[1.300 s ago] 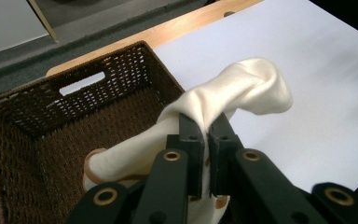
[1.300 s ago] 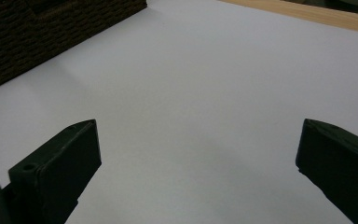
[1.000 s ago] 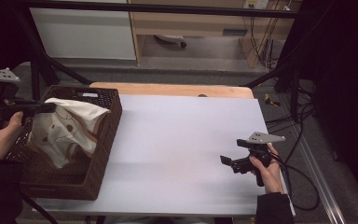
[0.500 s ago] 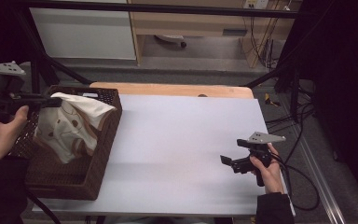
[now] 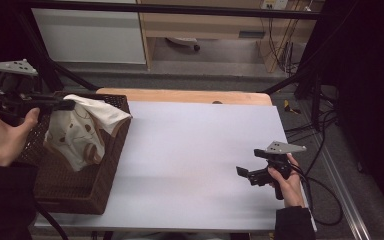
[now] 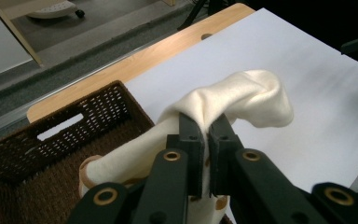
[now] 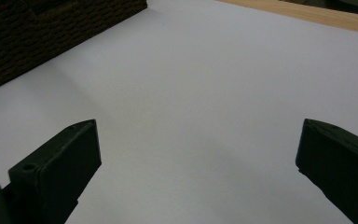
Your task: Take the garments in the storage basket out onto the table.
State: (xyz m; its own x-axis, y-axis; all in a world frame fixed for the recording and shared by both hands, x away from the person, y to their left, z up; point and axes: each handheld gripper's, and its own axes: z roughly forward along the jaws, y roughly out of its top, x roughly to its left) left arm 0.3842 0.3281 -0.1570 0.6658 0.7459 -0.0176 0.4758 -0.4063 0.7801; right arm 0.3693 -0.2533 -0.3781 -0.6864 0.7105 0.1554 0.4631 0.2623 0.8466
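A cream cloth (image 5: 82,127) with brown markings hangs from my left gripper (image 5: 69,104), which is shut on its upper fold above the dark wicker basket (image 5: 87,192) at the table's left. In the left gripper view the jaws pinch the cloth (image 6: 242,95) between them at the left gripper (image 6: 205,122), and the fabric bulges out beyond the tips over the basket rim (image 6: 98,93). My right gripper (image 5: 245,174) rests low over the white table top at the right, open, with nothing between its wide-set jaws at the right gripper (image 7: 198,140).
The white table top (image 5: 195,150) stretches between basket and right hand, with a wooden strip (image 5: 190,96) along its far edge. The basket's woven side (image 7: 37,32) lies far ahead of the right gripper. Dark frame bars and cables surround the table.
My left gripper has lifted and drawn the cloth up and toward the right, so more fabric hangs over the basket's right rim. The right gripper has stayed put.
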